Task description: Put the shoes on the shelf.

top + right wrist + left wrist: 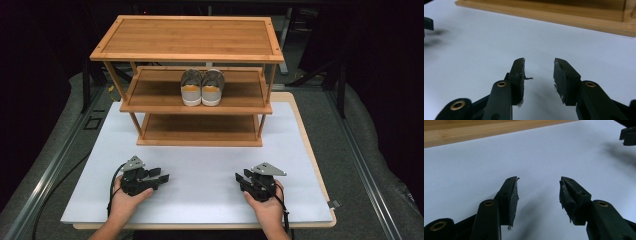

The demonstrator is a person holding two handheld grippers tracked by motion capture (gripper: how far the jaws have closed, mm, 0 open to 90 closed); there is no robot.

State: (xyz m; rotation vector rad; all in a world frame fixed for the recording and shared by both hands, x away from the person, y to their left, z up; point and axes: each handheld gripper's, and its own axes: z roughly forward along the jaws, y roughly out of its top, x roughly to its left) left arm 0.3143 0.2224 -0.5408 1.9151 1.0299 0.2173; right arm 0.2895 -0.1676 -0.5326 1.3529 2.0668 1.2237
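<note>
A three-tier bamboo shoe rack [187, 40] stands at the far side of the white board [200, 170]. A pair of grey shoes [202, 87] with orange insoles sits on its middle shelf, heels toward me. My left gripper [162, 176] rests low over the board at the front left, open, with nothing between its jaws [539, 183]. At the front right my right gripper [238, 176] is open and empty too [539, 63]. The two point inward toward each other.
The rack's bottom shelf edge [474, 132] [549, 15] lies just beyond both grippers. The board sits on a wooden tabletop [310, 145]. Grey floor and metal rails [55, 160] flank the table. The rack's top and bottom shelves are bare.
</note>
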